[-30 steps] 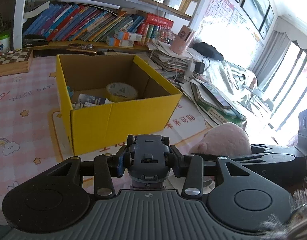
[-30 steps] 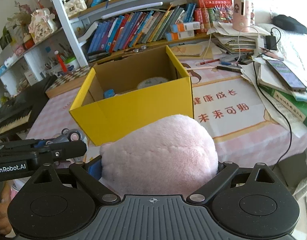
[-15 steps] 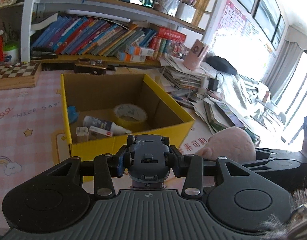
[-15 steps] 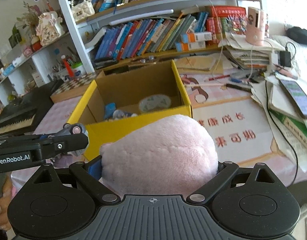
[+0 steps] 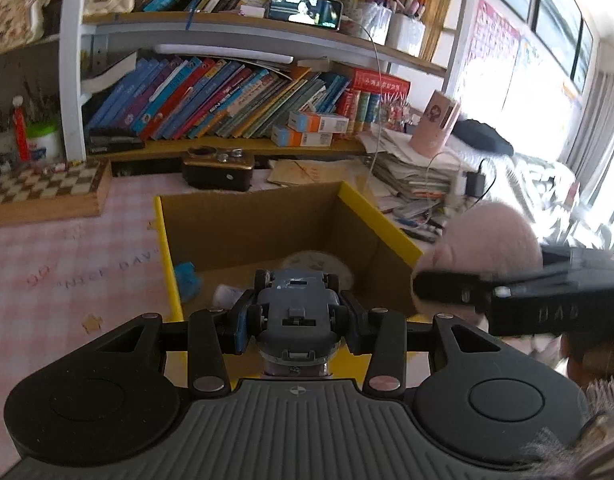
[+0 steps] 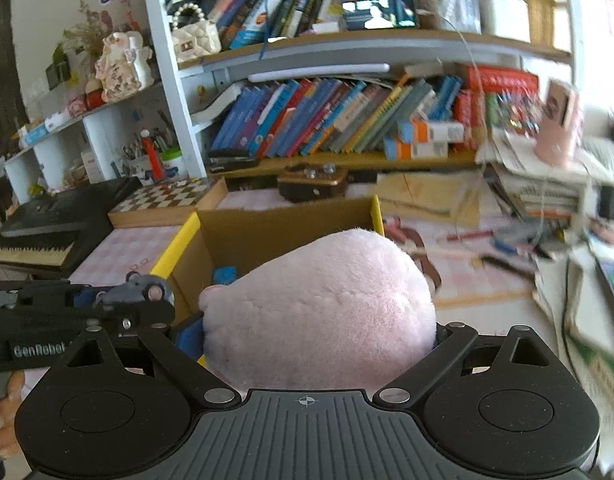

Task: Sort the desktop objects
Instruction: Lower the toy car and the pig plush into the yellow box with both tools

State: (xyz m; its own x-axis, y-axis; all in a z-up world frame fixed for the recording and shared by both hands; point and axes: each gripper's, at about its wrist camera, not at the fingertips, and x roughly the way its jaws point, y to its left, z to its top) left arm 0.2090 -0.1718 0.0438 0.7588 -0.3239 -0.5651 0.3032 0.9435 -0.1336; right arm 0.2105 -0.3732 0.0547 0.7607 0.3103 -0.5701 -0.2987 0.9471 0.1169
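Observation:
My left gripper (image 5: 295,316) is shut on a grey toy car (image 5: 295,310), held underside up above the near wall of the open yellow cardboard box (image 5: 169,264). My right gripper (image 6: 319,332) is shut on a pink plush toy (image 6: 323,312), held above the box's near right corner (image 6: 377,216). The plush (image 5: 487,240) and right gripper also show at the right of the left wrist view. The left gripper with the car (image 6: 141,290) shows at the left of the right wrist view. Inside the box lie a tape roll (image 5: 319,262), a blue item (image 5: 185,276) and a white bottle, partly hidden.
A chessboard (image 5: 43,188) and a dark case (image 5: 219,170) stand behind the box. Bookshelves (image 5: 235,96) rise at the back. Piled papers, cables and a pink cup (image 5: 437,124) fill the right side. A keyboard (image 6: 43,232) lies at far left.
Both grippers have risen and moved forward toward the box, so its inside now lies below them. The plush has moved up beside the box's right wall. Both grips are unchanged.

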